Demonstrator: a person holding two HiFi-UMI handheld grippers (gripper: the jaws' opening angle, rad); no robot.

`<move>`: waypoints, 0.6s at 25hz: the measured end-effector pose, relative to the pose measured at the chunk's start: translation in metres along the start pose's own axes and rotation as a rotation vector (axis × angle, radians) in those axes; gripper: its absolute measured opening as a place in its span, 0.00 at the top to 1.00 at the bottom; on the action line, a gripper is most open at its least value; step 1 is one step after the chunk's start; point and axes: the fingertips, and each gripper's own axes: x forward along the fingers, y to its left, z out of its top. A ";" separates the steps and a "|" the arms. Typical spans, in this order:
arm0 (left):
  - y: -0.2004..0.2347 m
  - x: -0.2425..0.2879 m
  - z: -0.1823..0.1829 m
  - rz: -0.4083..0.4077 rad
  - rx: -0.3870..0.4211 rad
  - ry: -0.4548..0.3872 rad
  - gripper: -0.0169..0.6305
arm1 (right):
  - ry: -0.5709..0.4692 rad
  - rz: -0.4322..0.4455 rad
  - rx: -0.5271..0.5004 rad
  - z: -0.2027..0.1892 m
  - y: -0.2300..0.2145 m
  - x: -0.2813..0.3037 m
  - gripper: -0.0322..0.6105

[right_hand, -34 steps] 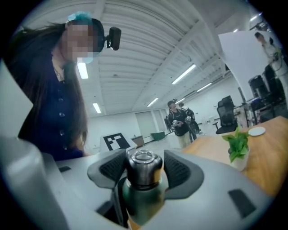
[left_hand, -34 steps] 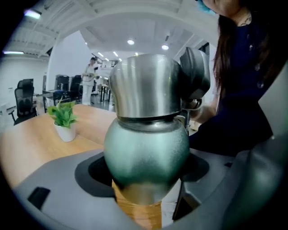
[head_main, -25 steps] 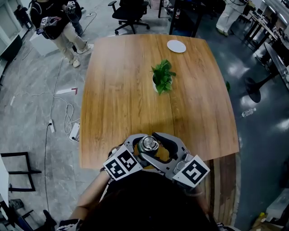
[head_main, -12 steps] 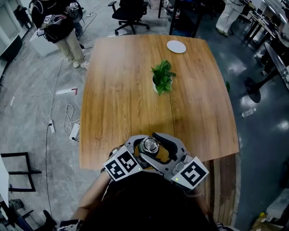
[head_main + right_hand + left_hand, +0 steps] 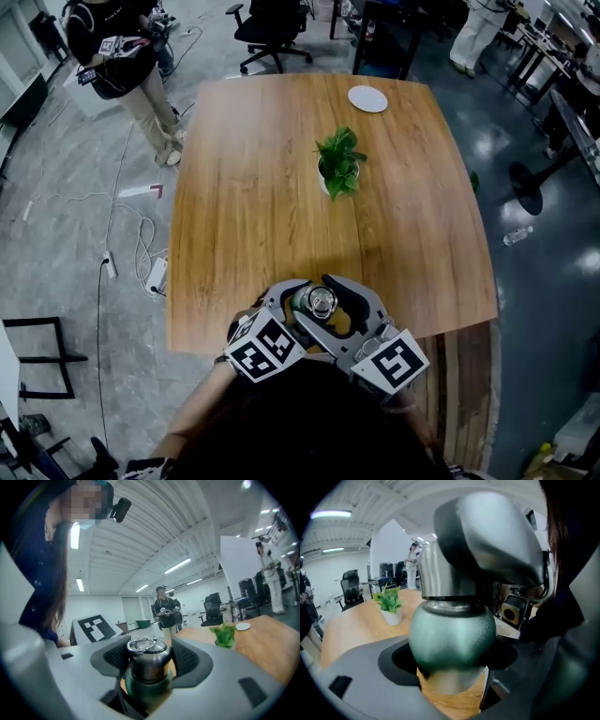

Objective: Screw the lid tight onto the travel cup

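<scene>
The cup (image 5: 452,637) is at the near edge of the table (image 5: 262,187). Its green body is clenched by the left gripper (image 5: 292,302), and the steel lid (image 5: 147,663) is clasped by the right gripper (image 5: 330,311). The metal is judged stiff, smooth and rather slippery, not fragile. The lid is best taken by its straight side, not by the ring (image 5: 142,643).
</scene>
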 end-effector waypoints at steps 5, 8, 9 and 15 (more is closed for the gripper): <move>-0.021 -0.006 -0.001 -0.222 0.058 -0.034 0.39 | 0.021 0.145 0.057 0.001 0.010 -0.007 0.54; -0.034 -0.008 -0.005 -0.334 0.074 -0.016 0.39 | 0.049 0.184 0.035 -0.001 0.016 -0.006 0.54; -0.032 -0.006 -0.005 -0.315 0.067 -0.007 0.39 | 0.055 0.162 0.014 -0.001 0.015 -0.004 0.54; -0.003 0.006 -0.002 -0.014 -0.005 0.019 0.39 | -0.011 -0.019 0.044 0.001 -0.006 0.001 0.54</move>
